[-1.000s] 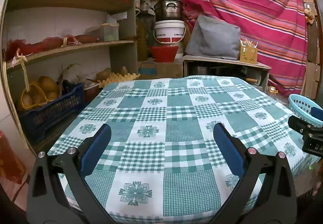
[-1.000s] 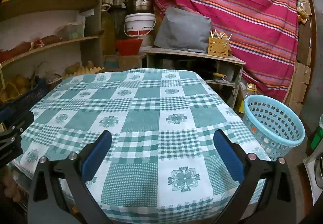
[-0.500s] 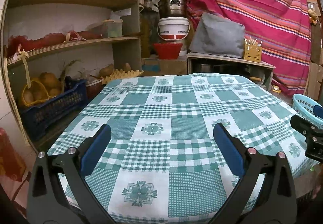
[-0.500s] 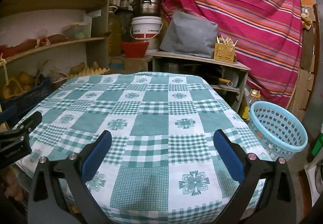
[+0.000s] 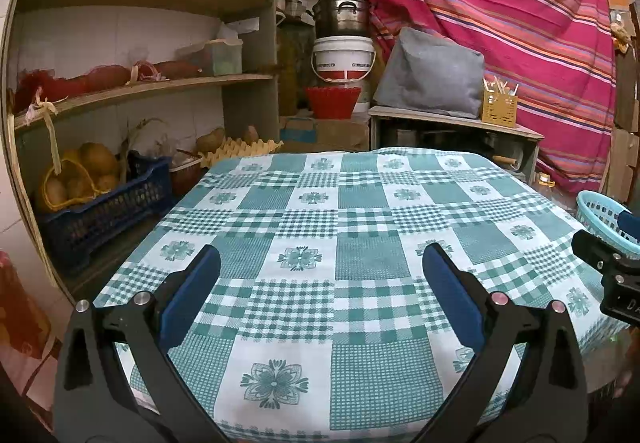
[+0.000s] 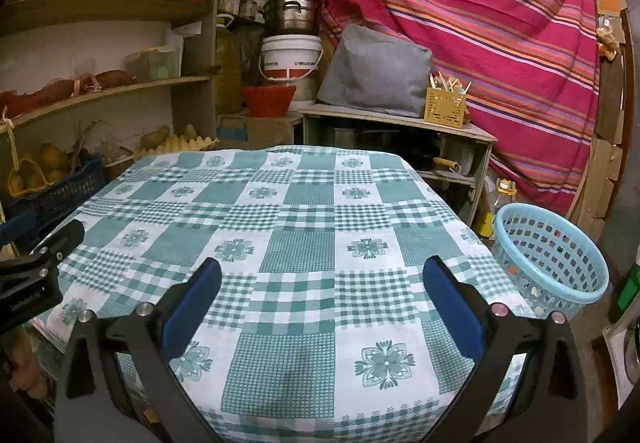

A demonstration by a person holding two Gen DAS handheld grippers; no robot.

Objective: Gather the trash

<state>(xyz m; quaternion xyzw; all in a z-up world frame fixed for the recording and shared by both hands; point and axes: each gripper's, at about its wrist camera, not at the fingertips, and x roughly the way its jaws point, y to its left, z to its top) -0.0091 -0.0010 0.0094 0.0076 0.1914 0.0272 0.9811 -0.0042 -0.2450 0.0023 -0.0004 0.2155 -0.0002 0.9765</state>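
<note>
left gripper (image 5: 320,263): held over the near edge of the bench, jaws spread wide, nothing between them.
right gripper (image 6: 322,267): level with the left one, jaws equally wide apart and empty; its black frame shows at the right edge of the left wrist view.
bench (image 6: 300,211): covered by a green-and-white checked tablecloth (image 5: 360,203); no trash is visible anywhere on the cloth in either view.
light blue basket (image 6: 556,255): perforated plastic, standing on the floor just beside the bench's right side; judged the collection bin. small bits, one orange, show through its holes, too small to identify.
trash: location cannot be told from these views; none lies on the bench.
surroundings: wooden shelves (image 5: 140,91) at left; blue crate (image 5: 100,211) with produce beneath; white bucket (image 6: 290,55) under a steel pot (image 6: 292,13) at far centre; striped pink curtain (image 6: 480,23) at far right.
step in hand, judged: searching for a piece to pick, or the bench is already done.
handling advice: keep both jaws open while scanning; check the floor around the basket and along the shelf foot; once something is found, approach low, close on it fully, and carry it over the basket rim before releasing.
</note>
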